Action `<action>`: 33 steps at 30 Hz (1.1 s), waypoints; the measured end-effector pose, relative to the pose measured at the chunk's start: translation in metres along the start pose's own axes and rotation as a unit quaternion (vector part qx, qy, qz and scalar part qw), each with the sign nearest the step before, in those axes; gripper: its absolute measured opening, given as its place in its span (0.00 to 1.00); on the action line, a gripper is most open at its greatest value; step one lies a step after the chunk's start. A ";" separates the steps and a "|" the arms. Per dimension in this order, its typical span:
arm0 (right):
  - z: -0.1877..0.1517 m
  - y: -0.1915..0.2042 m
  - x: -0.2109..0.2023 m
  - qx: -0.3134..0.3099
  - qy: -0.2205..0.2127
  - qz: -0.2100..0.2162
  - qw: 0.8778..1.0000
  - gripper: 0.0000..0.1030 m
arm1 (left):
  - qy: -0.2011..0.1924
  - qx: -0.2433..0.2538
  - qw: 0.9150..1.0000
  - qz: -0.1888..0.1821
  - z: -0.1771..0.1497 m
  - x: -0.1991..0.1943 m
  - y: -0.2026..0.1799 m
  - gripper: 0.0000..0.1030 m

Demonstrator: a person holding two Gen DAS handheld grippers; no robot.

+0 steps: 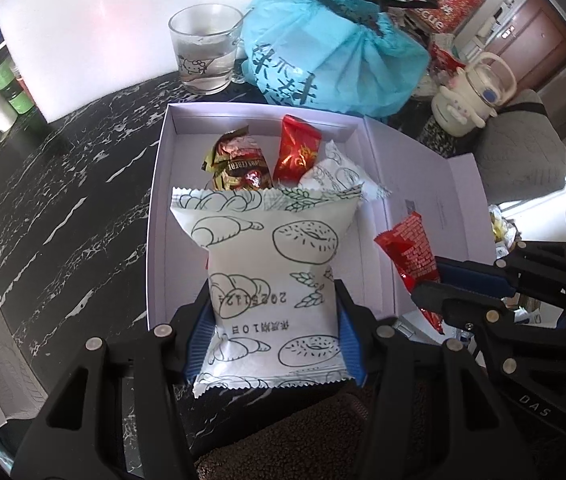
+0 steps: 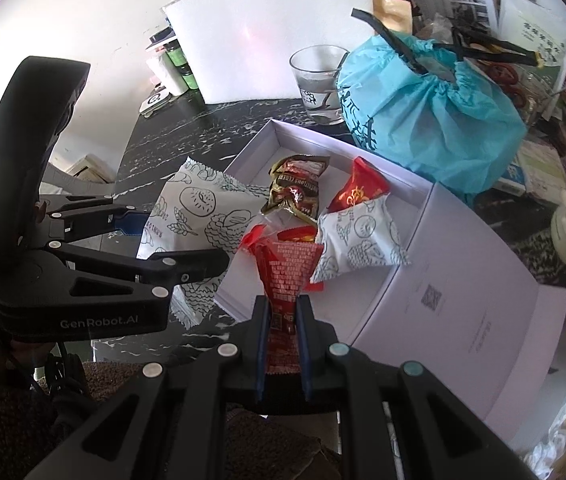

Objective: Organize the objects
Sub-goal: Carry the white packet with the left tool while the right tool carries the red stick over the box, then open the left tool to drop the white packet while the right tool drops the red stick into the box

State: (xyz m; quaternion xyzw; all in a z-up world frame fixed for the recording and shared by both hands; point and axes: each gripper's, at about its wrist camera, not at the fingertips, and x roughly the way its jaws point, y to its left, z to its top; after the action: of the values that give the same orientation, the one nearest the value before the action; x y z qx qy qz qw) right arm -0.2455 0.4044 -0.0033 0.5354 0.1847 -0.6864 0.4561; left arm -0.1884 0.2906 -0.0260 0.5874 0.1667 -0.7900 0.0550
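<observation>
A white pastry packet [image 1: 267, 264], printed with bread drawings, is clamped at its sides between the blue pads of the left hand-held gripper [image 1: 273, 320]. The packet is held over the near part of an open white box [image 1: 159, 184]. A narrow red snack packet [image 2: 289, 276] is pinched at its lower end by the right hand-held gripper [image 2: 283, 320], whose jaws are nearly closed on it. This packet is held over the near edge of the same box, just right of the left gripper.

Inside the box, three wrapped snacks are seen toward the far wall: a brown-and-gold packet [image 1: 239, 164], a red-and-gold packet [image 1: 297, 148] and a second white pastry packet [image 1: 335, 176], the last lying against the right wall. A further red wrapper [image 2: 297, 236] is partly hidden behind the held red packet. The hinged lid [image 2: 463, 300] is laid open flat to the right.

The box rests on a black marbled table [image 1: 63, 200]. Beyond it stand a glass mug [image 1: 205, 52] and a tied blue plastic bag [image 1: 331, 64]; a white foam sheet [image 1: 95, 40] is propped behind.
</observation>
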 end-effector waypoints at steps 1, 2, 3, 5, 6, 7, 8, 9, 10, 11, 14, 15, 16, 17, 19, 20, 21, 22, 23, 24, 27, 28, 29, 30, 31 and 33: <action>0.002 -0.002 0.002 -0.002 0.003 0.002 1.000 0.13 | 0.003 -0.004 1.000 0.001 0.003 0.003 0.001 0.51; 0.005 -0.004 0.006 -0.003 0.007 0.005 1.000 0.13 | 0.006 -0.009 1.000 0.001 0.006 0.006 0.003 0.51; 0.008 -0.006 0.008 -0.004 0.010 0.007 1.000 0.13 | 0.008 -0.012 1.000 0.001 0.008 0.009 0.003 0.51; 0.014 -0.009 0.014 -0.008 0.016 0.012 1.000 0.13 | 0.014 -0.017 1.000 0.002 0.013 0.014 0.005 0.51; 0.016 -0.010 0.016 -0.009 0.019 0.014 1.000 0.13 | 0.016 -0.019 1.000 0.003 0.015 0.016 0.006 0.51; 0.018 -0.011 0.019 -0.010 0.022 0.016 1.000 0.13 | 0.020 -0.022 1.000 0.004 0.018 0.020 0.007 0.51; 0.020 -0.012 0.023 -0.011 0.026 0.018 0.999 0.13 | 0.023 -0.023 0.999 0.005 0.020 0.022 0.008 0.51; 0.022 -0.013 0.026 -0.011 0.030 0.021 0.999 0.13 | 0.025 -0.025 0.999 0.006 0.023 0.025 0.010 0.51; 0.025 -0.016 0.029 -0.010 0.033 0.023 0.999 0.13 | 0.030 -0.027 0.999 0.006 0.026 0.028 0.011 0.51; 0.028 -0.018 0.032 -0.010 0.036 0.025 0.999 0.13 | 0.033 -0.027 0.999 0.007 0.029 0.031 0.012 0.51; 0.038 -0.024 0.041 -0.009 0.045 0.030 0.999 0.13 | 0.041 -0.026 0.999 0.010 0.037 0.039 0.015 0.51; 0.041 -0.026 0.045 -0.007 0.048 0.032 0.998 0.13 | 0.043 -0.026 0.999 0.011 0.039 0.041 0.016 0.51; 0.044 -0.028 0.049 -0.006 0.051 0.034 0.998 0.13 | 0.046 -0.026 0.999 0.011 0.042 0.044 0.017 0.51; 0.047 -0.029 0.051 -0.006 0.054 0.035 0.998 0.13 | 0.049 -0.026 0.998 0.013 0.046 0.047 0.019 0.51; 0.054 -0.031 0.058 -0.042 0.074 0.049 0.995 0.13 | 0.054 -0.022 0.998 0.017 0.051 0.053 0.021 0.51; 0.057 -0.032 0.062 -0.043 0.078 0.049 0.995 0.13 | 0.056 -0.019 0.998 0.022 0.054 0.057 0.022 0.51; 0.060 -0.033 0.066 -0.042 0.081 0.050 0.995 0.13 | 0.057 -0.017 0.998 0.025 0.056 0.059 0.022 0.51; 0.062 -0.035 0.069 -0.041 0.085 0.052 0.994 0.13 | 0.060 -0.015 0.998 0.027 0.060 0.064 0.024 0.51; 0.065 -0.036 0.074 -0.040 0.090 0.052 0.994 0.13 | 0.063 -0.015 0.998 0.026 0.062 0.067 0.025 0.51; 0.068 -0.038 0.077 -0.039 0.093 0.053 0.993 0.13 | 0.065 -0.016 0.997 0.026 0.064 0.069 0.026 0.51; 0.074 -0.041 0.088 -0.038 0.103 0.054 0.993 0.13 | 0.072 -0.015 0.997 0.027 0.071 0.078 0.030 0.51; 0.076 -0.041 0.091 -0.039 0.105 0.054 0.992 0.13 | 0.072 -0.014 0.997 0.028 0.073 0.080 0.031 0.51; 0.077 -0.042 0.094 -0.039 0.107 0.054 0.992 0.13 | 0.074 -0.011 0.997 0.030 0.075 0.083 0.032 0.51; 0.080 -0.042 0.097 -0.040 0.110 0.054 0.992 0.13 | 0.075 -0.009 0.997 0.032 0.077 0.085 0.032 0.51; 0.081 -0.042 0.099 -0.040 0.111 0.054 0.992 0.13 | 0.076 -0.008 0.997 0.032 0.079 0.086 0.033 0.51; 0.085 -0.043 0.104 -0.041 0.114 0.055 0.991 0.13 | 0.078 -0.008 0.996 0.031 0.082 0.088 0.035 0.51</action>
State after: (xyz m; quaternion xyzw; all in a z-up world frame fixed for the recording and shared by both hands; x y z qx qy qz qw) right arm -0.3299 0.3188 -0.0764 0.6002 0.2338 -0.5868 0.4908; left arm -0.2798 0.2407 -0.0957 0.6514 0.1582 -0.7387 0.0709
